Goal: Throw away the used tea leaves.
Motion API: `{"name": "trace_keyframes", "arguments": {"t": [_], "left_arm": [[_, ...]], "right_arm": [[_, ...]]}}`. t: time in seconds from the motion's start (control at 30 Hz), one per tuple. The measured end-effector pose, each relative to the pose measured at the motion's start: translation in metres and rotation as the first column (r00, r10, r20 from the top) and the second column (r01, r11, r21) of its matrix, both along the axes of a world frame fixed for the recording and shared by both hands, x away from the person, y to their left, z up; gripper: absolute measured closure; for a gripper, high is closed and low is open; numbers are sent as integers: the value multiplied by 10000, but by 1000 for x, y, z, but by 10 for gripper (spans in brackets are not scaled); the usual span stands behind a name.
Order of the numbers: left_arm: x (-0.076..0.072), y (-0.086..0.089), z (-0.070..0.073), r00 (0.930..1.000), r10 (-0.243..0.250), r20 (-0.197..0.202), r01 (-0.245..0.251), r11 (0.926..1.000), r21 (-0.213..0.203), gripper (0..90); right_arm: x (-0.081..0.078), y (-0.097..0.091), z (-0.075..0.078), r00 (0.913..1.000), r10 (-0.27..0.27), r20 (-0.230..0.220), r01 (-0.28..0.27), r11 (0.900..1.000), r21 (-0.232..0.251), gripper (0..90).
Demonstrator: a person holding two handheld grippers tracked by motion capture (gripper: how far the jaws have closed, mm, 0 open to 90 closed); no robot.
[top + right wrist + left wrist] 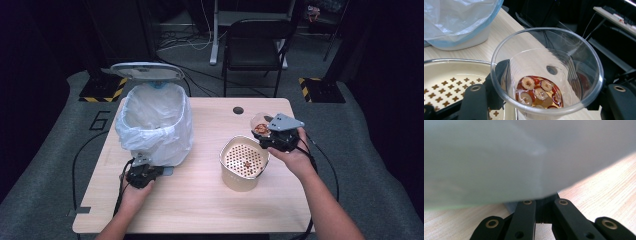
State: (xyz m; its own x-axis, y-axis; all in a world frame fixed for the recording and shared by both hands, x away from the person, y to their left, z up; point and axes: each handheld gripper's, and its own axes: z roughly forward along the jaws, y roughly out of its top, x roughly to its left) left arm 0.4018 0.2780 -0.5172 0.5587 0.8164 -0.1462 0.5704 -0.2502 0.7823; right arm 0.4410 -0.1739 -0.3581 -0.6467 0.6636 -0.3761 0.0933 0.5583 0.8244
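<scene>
Right claw (272, 136) clamped around clear plastic cup (547, 75), dried fruit slices (537, 92) in liquid at the bottom, not yet tipped. Just beside it, perforated strainer bowl (243, 162), one bit inside. Left claw (145, 170) pressed together at pedal of bagged bin (155, 125), lid up.

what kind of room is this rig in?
Likely a lab or recording workspace, not a kitchen: a bare wooden table on grey carpet, hazard-striped stand bases, loose cables and a folding chair behind it, dark surroundings.
</scene>
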Motion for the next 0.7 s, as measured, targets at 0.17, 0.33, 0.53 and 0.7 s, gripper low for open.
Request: {"name": "trace_keyframes", "arguments": {"t": [0.17,0.33,0.53,0.7], "left_arm": [[0,0,0,10000,2,13,-2,10000,28,900],[0,0,0,10000,9,-20,-9,10000,-25,900],[0,0,0,10000,-4,12,4,10000,19,900],[0,0,0,10000,-10,1,10,10000,8,900]], "right_arm": [[4,0,-5,9990,308,315,-298,9991,-309,348],[4,0,-10,9980,425,469,-391,9967,-705,348],[1,1,-12,9960,572,679,-491,9920,-1159,351],[-2,4,-13,9939,687,866,-541,9856,-1601,352]]}}
